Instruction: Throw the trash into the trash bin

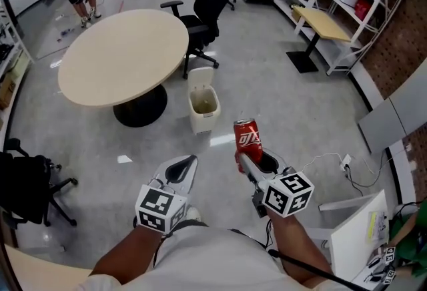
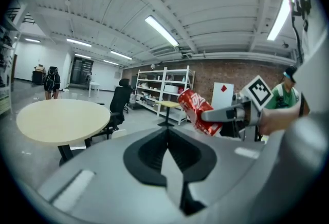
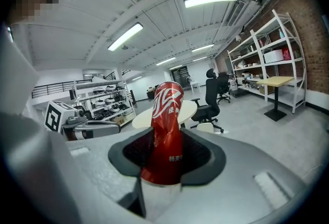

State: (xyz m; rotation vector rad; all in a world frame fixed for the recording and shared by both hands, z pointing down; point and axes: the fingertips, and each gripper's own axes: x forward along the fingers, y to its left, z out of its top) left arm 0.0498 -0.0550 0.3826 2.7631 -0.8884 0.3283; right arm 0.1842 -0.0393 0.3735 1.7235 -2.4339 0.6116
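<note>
Only a white swirly logo and a line of tiny white characters on the red can (image 3: 165, 135), too small and warped to read; glossy, dented, pinched in at the waist. Clamped low on its body between the half-spread jaws of the right gripper (image 3: 163, 164), up in the air over the floor, short of the open white trash bin (image 1: 199, 124) beside the round table (image 1: 123, 56), long axis near upright, top leaning away from the person. Left gripper (image 2: 167, 152) pinched fully together on nothing, just left of the can.
</note>
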